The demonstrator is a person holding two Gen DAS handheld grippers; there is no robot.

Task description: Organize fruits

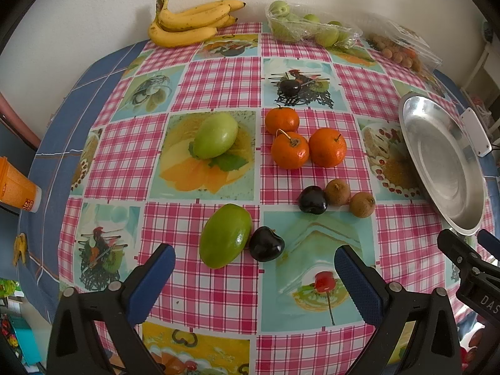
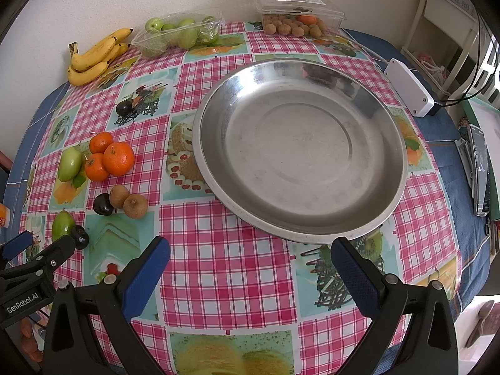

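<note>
Since the steel dish (image 2: 300, 156) sat bare and every loose fruit was out on the checked tablecloth (image 2: 225, 265), I'd say you were right at the start, nothing sorted yet. Your left gripper (image 1: 254, 284) hung spread wide and empty just short of the near green mango (image 1: 225, 235), which had a dark plum (image 1: 266, 244) touching its right side. Your right gripper (image 2: 250, 276) was released too, aimed at the dish's near rim. Best guess for the next move: close the left one on that mango, coming in from the left so you didn't nudge the plum. Three tangerines (image 1: 300, 143) were bunched together further back, with two brown longans (image 1: 350, 198) and another plum (image 1: 312, 200) toward the dish. Plenty of bare cloth lay between fruit and dish, though the dish sat close to the table's right edge.
</note>
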